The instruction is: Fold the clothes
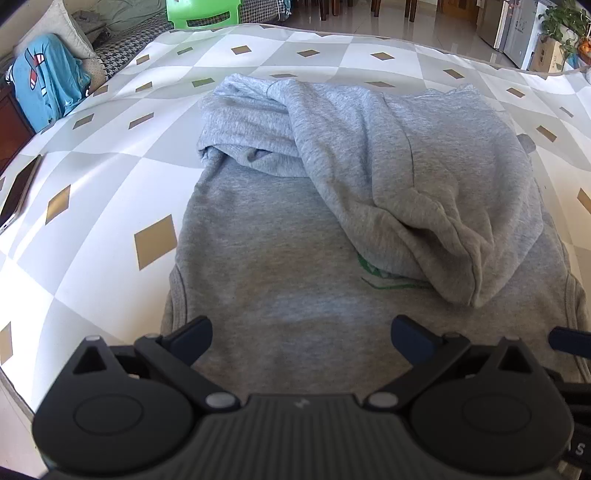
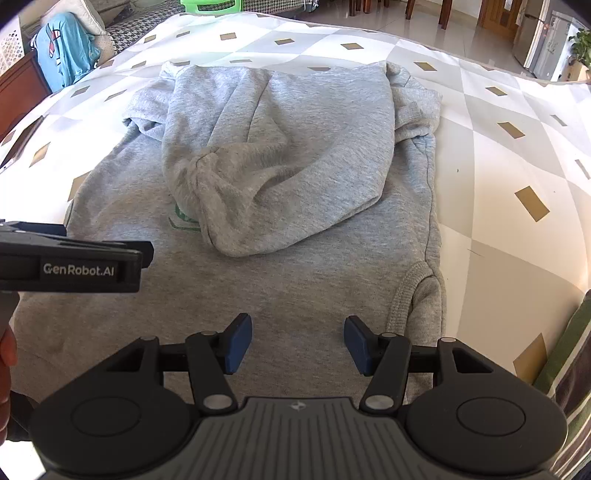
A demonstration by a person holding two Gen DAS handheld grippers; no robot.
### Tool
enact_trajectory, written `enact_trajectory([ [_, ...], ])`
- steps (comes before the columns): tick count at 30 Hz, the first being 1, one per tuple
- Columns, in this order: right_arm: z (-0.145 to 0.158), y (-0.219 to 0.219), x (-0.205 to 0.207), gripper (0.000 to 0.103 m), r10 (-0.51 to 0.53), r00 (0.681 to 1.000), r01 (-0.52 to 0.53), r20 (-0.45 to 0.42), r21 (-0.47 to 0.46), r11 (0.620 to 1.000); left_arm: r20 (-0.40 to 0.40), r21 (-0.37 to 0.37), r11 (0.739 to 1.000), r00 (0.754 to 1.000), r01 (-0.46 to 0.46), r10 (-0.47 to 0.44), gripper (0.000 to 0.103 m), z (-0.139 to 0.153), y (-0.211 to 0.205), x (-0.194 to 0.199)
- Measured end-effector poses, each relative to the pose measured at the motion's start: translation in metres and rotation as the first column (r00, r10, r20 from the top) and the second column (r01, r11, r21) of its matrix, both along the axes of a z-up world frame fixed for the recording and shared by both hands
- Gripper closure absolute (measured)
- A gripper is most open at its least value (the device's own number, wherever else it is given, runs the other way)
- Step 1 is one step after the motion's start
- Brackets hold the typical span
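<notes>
Left gripper (image 1: 301,338): jaws spread wide, nothing between them. Right gripper (image 2: 298,343): blue pads parted, nothing between them. Grey hoodie (image 2: 258,288): soft marled fleece with ribbed cuffs, flat at twelve o'clock on the diamond-patterned sheet (image 2: 498,155). Both sleeves (image 1: 388,177) lie folded across the chest; the hem-to-hood fold is judged outstanding.

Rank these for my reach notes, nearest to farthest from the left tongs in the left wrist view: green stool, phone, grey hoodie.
1. grey hoodie, directly under the left tongs
2. phone, left edge
3. green stool, far beyond the table
</notes>
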State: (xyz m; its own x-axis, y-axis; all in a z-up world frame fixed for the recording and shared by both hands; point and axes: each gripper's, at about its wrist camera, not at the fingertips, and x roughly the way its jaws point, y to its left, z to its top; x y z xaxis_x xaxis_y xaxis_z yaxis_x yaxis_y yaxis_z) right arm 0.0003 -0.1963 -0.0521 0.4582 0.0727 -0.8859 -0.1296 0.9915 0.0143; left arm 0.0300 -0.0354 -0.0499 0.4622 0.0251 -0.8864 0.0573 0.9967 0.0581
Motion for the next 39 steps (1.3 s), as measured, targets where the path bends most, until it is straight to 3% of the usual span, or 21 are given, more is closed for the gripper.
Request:
enact_trajectory([
  [8,0.001,-0.002,-0.014,0.048,-0.048,0.999,0.048,-0.002,0.018,0.999,-0.031,-0.024,1.0,1.0,0.003,-0.004,0.0,-0.005,0.002,-0.025],
  [16,-0.002,0.006,-0.022,0.043,-0.007,1.0,0.007,0.017,-0.028,1.0,-0.049,-0.031,1.0,0.999,-0.001,-0.001,0.0,-0.01,0.005,-0.043],
  [24,-0.008,0.017,-0.023,0.036,0.035,0.999,-0.032,0.025,-0.087,0.996,-0.068,-0.014,1.0,0.997,-0.023,0.022,0.0,-0.018,0.011,-0.043],
  [39,-0.01,0.017,-0.025,0.031,0.012,0.999,-0.008,0.052,-0.076,0.997,-0.072,-0.004,0.999,0.997,-0.038,0.037,0.0,-0.024,0.01,-0.041],
])
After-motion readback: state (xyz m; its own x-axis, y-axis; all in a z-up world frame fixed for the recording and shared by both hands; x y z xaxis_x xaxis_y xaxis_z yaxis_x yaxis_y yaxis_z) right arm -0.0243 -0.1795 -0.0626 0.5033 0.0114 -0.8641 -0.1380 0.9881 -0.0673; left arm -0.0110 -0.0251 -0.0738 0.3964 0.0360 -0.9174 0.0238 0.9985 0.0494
